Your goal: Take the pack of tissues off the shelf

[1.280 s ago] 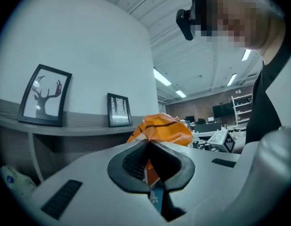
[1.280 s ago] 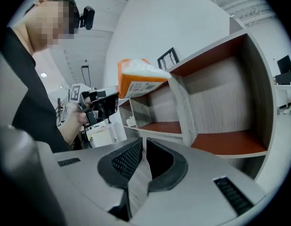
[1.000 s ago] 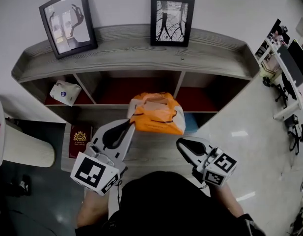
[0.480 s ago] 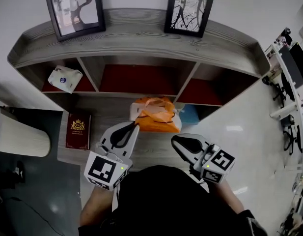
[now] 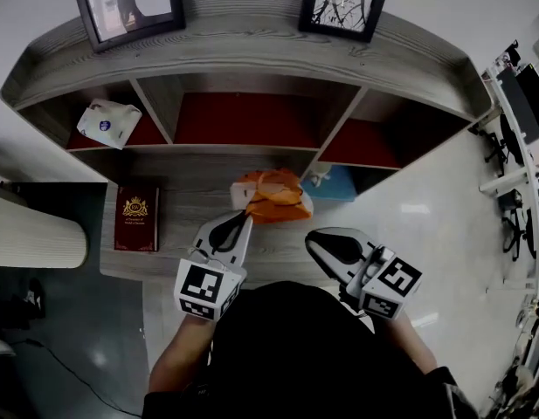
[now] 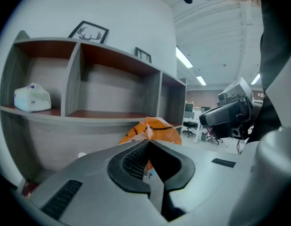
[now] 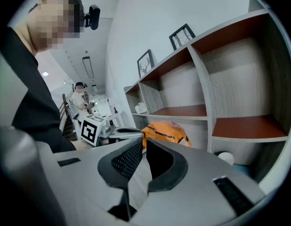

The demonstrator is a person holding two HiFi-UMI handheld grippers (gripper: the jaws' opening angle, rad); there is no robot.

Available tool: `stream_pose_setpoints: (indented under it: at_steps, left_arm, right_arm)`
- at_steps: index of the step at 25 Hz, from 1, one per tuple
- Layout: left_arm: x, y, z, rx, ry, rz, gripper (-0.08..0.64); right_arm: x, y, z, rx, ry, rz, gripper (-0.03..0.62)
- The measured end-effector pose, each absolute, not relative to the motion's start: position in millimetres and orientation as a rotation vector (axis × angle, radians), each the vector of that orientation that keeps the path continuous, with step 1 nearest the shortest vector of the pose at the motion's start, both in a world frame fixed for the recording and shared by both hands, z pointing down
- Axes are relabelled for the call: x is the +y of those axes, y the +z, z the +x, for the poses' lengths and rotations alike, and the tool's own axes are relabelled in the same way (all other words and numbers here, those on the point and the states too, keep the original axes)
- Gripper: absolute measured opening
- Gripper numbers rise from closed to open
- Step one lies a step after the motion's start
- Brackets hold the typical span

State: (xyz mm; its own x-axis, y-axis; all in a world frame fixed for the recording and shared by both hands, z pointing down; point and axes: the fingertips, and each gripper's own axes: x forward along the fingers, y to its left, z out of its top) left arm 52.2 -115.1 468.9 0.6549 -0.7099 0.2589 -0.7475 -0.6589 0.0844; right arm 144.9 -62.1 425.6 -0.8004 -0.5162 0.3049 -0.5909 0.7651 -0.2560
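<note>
– Orange wrapper first: where is the pack of tissues (image 5: 271,197) now?
– Off the shelf (image 5: 252,49). It hangs in front of the open compartments, over the grey wooden ledge (image 5: 186,201) below them, near a blue object (image 5: 341,184). No view shows whether its underside touches the ledge.
– What holds it?
– The left gripper (image 5: 245,218), its jaws clenched on a fold of wrapper at the pack's near edge. The right gripper (image 5: 314,239) has its jaws drawn together on nothing, with its tips just short of the pack.
– How are the hands posed?
– Both grippers reach away from the person toward the shelf, tilted slightly downward, with their marker cubes nearest the body. The left points almost straight ahead. The right angles inward toward the pack.
– What could go wrong from here?
– The grip is only a pinch of thin film. I judge the pack's weight could pull the film free or tear it, dropping the pack onto the ledge. A swing could also knock it against the shelf's lower edge or the blue object.
</note>
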Motion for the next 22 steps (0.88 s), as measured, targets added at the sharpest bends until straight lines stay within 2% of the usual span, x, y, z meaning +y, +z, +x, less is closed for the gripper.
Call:
stream_pose_setpoints:
  at_steps: [12,20,21,22]
  left_arm:
    - [-121.1,561.5,38.5,-1.187,0.431,2.552,0.017]
    - [-111.4,668.1,42.0,-1.072,0.644,2.464,0.022]
    - [-107.6,676.7,42.4,-1.048,0.674,2.455,0.056]
    - [-104.0,682.6,42.4,-1.028,0.69,2.442,0.141]
  right_arm:
    - [-52.9,442.9,128.9,-2.735,0.562,0.829,0.017]
    - [-46.8,446.1,117.0,-2.739,0.536,0.782,0.017]
    - [-46.2,446.4,118.0,-2.733,0.542,0.791,0.017]
    - [-45.6,447.0,119.3,-2.725,0.554,0.804,0.017]
